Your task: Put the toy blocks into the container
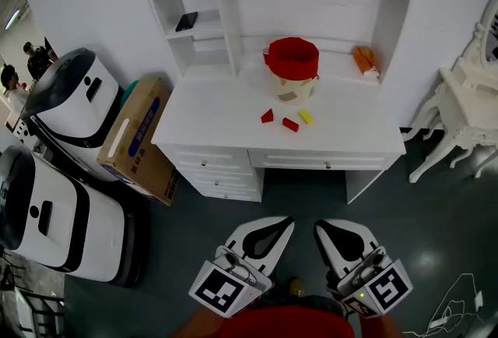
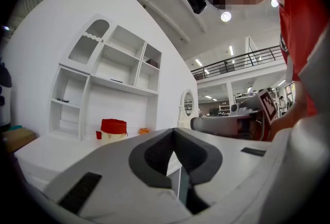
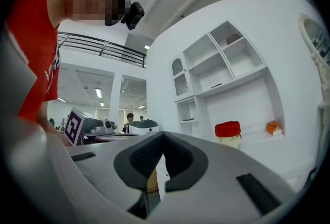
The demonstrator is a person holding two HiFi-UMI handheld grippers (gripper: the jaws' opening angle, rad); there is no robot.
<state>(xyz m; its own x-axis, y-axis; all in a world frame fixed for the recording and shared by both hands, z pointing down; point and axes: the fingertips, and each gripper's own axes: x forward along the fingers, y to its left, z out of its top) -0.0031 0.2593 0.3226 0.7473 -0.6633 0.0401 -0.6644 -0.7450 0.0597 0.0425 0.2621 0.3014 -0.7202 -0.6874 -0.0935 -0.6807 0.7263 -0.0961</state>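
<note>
Left gripper (image 1: 285,226): jaws pressed together, nothing between them; held level, low in the head view, over the dark floor (image 1: 311,188). Right gripper (image 1: 322,227): just beside the left, jaws likewise closed and empty. Beyond both, well apart from them: white desk (image 1: 202,126). On the desk top, toward the front: red wedge (image 1: 268,116), red block (image 1: 290,124), yellow block (image 1: 306,117), close together, apparently not touching at this size. Behind the blocks: container (image 1: 293,68), upright, red lining folded over the rim. Back right corner of the desk: orange item (image 1: 366,60). Left of the desk: cardboard box (image 1: 136,138), tilted.
</note>
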